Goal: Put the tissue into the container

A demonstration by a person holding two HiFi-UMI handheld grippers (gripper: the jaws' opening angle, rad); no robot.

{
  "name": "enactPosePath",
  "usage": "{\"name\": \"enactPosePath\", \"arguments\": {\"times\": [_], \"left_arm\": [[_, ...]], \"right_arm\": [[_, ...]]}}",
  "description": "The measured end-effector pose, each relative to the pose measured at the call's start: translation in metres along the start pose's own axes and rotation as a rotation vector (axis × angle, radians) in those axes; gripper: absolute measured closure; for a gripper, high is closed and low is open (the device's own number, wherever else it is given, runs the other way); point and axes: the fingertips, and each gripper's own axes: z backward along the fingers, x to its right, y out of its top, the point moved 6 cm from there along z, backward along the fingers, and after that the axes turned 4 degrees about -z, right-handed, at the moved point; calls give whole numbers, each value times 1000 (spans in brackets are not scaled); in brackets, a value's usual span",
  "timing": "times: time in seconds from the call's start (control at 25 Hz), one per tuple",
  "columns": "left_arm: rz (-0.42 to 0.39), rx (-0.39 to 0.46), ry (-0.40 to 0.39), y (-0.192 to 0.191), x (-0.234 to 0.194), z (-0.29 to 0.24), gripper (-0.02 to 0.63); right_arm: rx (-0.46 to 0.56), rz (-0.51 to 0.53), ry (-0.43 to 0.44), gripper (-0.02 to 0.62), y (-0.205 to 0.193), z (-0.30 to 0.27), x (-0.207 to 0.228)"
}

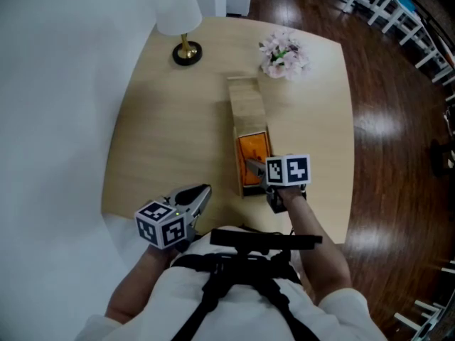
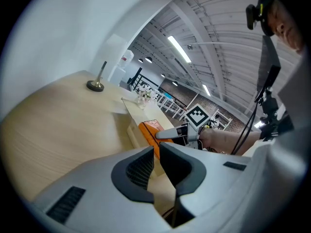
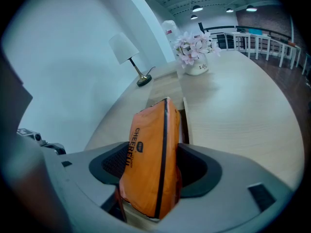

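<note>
An orange tissue pack (image 1: 254,155) stands on edge in the open near end of a long wooden container (image 1: 245,105) at the middle of the table. My right gripper (image 1: 257,169) reaches over that end. In the right gripper view the tissue pack (image 3: 148,149) leans between the jaws of the right gripper (image 3: 153,166), which stand wide, with the left pad's mesh showing beside it. My left gripper (image 1: 202,194) rests near the table's front left edge. Its jaws meet, with nothing between them, in the left gripper view (image 2: 155,147).
A white lamp (image 1: 181,20) on a brass foot stands at the back left of the round wooden table (image 1: 163,141). A pot of pink flowers (image 1: 283,55) sits at the back right. A dark wooden floor lies to the right, a white wall to the left.
</note>
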Motion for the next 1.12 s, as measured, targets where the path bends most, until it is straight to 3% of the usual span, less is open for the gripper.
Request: {"name": "enactPosePath", "arguments": {"times": [0.52, 1.12], "left_arm": [[-4, -3, -2, 1, 7, -3, 574], [-17, 9, -7, 5, 24, -7, 574]], "right_arm": [[-83, -49, 3, 281, 0, 0, 1], [-54, -74, 75, 281, -1, 10, 3]]}}
